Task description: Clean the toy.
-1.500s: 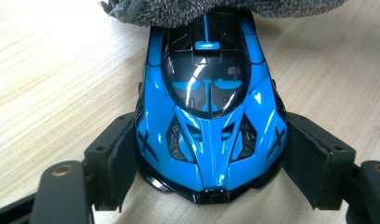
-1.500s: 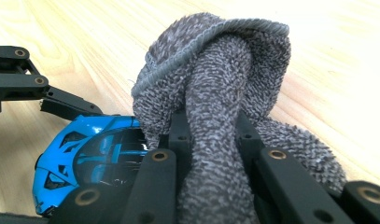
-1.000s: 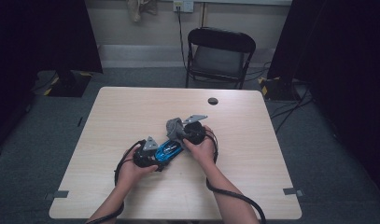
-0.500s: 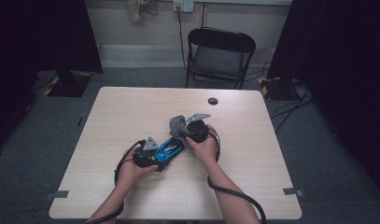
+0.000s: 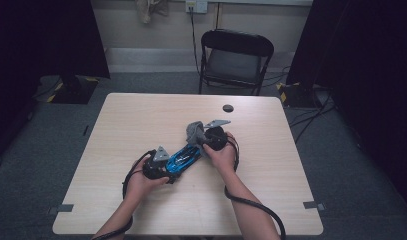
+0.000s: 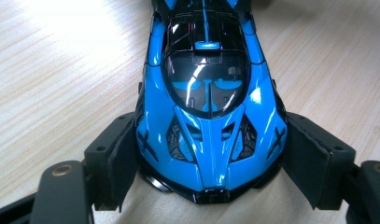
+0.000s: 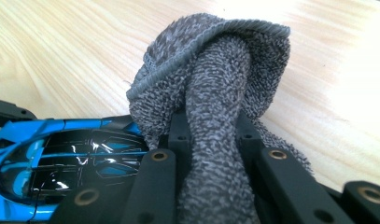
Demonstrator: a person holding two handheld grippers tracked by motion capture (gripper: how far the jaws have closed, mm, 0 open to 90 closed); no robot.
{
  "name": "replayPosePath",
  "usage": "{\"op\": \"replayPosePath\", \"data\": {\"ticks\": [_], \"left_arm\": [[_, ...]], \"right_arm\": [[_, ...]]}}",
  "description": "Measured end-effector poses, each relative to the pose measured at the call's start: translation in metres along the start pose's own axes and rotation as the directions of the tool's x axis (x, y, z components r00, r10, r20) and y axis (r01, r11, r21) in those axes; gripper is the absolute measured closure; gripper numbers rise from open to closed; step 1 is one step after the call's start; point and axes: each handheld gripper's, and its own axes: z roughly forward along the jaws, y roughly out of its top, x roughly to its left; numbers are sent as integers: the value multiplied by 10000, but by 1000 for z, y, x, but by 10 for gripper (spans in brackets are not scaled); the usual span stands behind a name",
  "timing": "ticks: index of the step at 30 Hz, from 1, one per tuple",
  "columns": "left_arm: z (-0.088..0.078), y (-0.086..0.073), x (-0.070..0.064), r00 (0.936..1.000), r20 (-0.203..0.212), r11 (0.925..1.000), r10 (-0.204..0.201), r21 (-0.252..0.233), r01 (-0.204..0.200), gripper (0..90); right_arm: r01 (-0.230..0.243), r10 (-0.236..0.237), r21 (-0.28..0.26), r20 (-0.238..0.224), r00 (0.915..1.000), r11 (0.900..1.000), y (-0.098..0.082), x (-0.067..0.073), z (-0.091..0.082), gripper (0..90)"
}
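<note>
Mid-table, left gripper [image 5: 167, 169] clamps blue car [image 6: 208, 107] by its nose; right gripper [image 5: 198, 141] pinches grey cloth [image 7: 215, 102] just over car's far end, w/ cloth touching bodywork.

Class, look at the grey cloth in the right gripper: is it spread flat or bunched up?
Bunched up. The grey cloth is gathered into a thick fold pinched in the right gripper, its hemmed edge curling over above the blue toy car.
</note>
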Motion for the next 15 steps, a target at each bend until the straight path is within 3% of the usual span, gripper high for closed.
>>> {"op": "replayPosePath", "data": {"ticks": [11,15], "left_arm": [[0,0,0,10000,3,10000,-1,2,1,243],[0,0,0,10000,4,10000,-4,5,4,243]], "right_arm": [[-257,244,297,437,9987,9992,-7,-15,3,748],[-457,413,524,827,9957,9976,-17,-26,3,748]]}}
